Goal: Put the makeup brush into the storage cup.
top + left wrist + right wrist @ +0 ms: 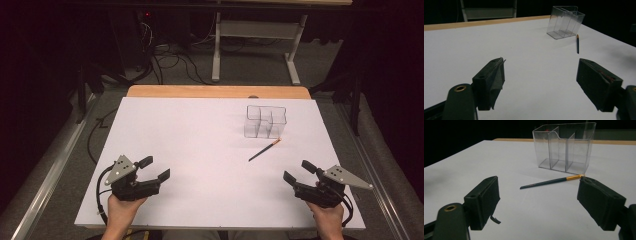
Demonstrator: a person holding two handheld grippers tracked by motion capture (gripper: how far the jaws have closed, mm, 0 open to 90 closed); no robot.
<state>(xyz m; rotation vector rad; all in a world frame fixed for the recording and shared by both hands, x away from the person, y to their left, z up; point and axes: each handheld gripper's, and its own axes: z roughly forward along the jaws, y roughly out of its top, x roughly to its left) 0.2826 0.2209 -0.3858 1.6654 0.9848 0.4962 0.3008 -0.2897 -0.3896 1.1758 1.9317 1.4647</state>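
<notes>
A clear plastic organiser (265,121) with several compartments stands empty toward the back right of the white table (190,150). Just in front of it lies a thin dark pencil-like stick (264,150) with a gold-orange end nearest the organiser. My left gripper (156,168) rests at the front left, jaws wide apart and holding nothing. At the front right my right gripper (299,172) is open too, empty, aimed at the stick (550,182) and organiser (565,147). In the left gripper view the organiser (565,22) and stick (577,43) lie far off to the right.
The table's wooden far edge (218,92) borders a carpeted floor with cables and a white desk frame (255,45). Metal rails (47,175) run along both sides of the table.
</notes>
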